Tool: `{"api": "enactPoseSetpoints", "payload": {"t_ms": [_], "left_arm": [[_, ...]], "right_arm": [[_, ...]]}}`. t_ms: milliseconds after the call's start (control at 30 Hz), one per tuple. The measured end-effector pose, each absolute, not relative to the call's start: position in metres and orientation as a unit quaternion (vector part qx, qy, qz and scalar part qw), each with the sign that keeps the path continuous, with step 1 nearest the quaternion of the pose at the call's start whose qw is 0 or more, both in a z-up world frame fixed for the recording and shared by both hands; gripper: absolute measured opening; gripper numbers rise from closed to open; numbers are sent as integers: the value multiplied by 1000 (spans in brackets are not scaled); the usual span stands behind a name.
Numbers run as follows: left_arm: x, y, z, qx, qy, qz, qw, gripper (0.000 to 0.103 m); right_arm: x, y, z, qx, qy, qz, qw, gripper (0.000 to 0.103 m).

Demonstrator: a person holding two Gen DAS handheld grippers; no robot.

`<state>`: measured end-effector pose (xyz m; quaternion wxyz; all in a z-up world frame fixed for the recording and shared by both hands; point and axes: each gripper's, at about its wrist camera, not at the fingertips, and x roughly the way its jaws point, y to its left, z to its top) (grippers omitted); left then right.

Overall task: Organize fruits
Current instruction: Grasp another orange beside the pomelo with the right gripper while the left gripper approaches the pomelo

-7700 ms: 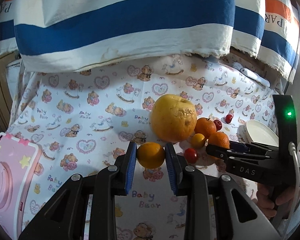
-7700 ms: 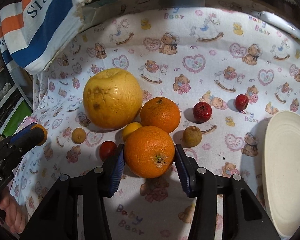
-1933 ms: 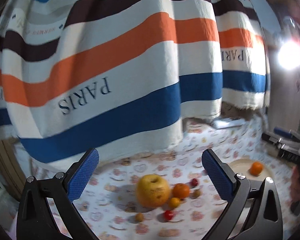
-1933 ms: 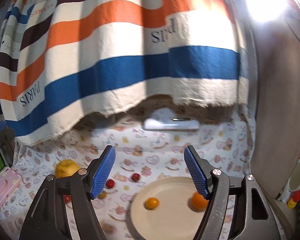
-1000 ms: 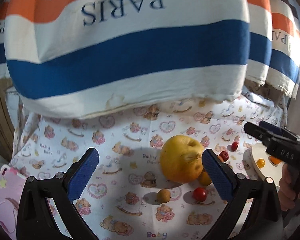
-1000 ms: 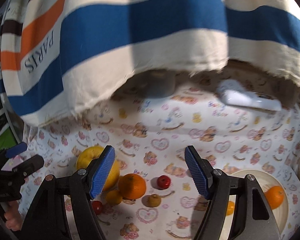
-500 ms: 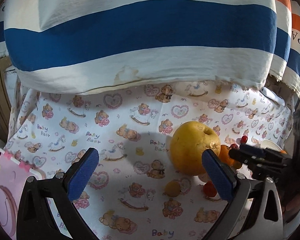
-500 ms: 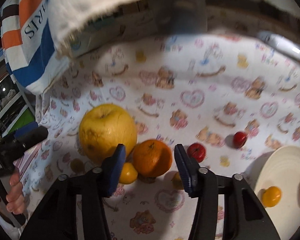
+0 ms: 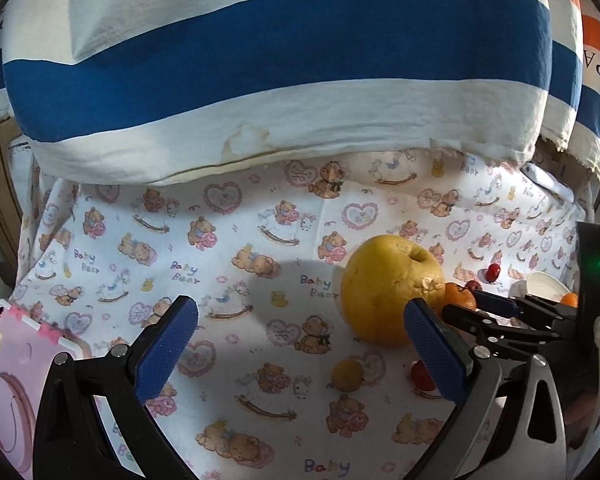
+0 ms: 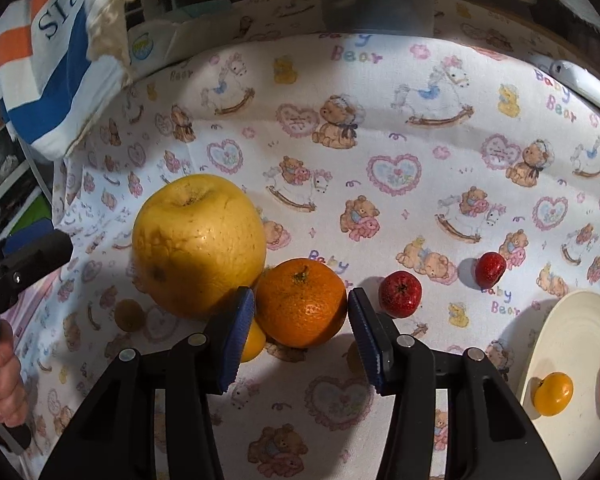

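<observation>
Orange (image 10: 301, 303): round fruit, stem end up and tipped slightly away; sits on the bear-print cloth (image 10: 380, 140) over the table, just in front of the right camera, between the two blue pads.
Long axis: none to speak of, so any squeeze across its middle should serve.
Right hand-held gripper (image 10: 301, 322): jaws have just been closing around the orange; the pads flank it at 9 and 3 o'clock, touching or very nearly. I cannot tell whether they press yet.
Neighbours: big yellow fruit (image 10: 199, 245) at 10 o'clock, touching the orange; small yellow citrus (image 10: 253, 343) at 8 o'clock, tucked behind the left pad; red berry (image 10: 400, 294) at 3 o'clock, just beside the right pad.
Plate (image 10: 576, 320): at 4 o'clock from the orange, well apart, already carrying a small citrus (image 10: 553, 394).
Left hand-held gripper (image 9: 300, 344): jaws wide, nothing between them; the big yellow fruit lies at its 1 o'clock.
Nearer hand: the right, plainly.
Judgement: the lift turns on clearing the big yellow fruit without rolling it.
</observation>
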<state>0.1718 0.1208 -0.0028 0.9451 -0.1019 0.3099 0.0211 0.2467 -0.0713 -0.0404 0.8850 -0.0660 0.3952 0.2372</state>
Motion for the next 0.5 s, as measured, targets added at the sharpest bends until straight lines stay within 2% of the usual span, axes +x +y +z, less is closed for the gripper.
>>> {"api": "enactPoseSetpoints", "payload": {"t_ms": [500], "left_arm": [[175,113,-9,-85,320,21,943,102]], "right_arm": [[246,-73,-38,-54,404,244,880,48]]}}
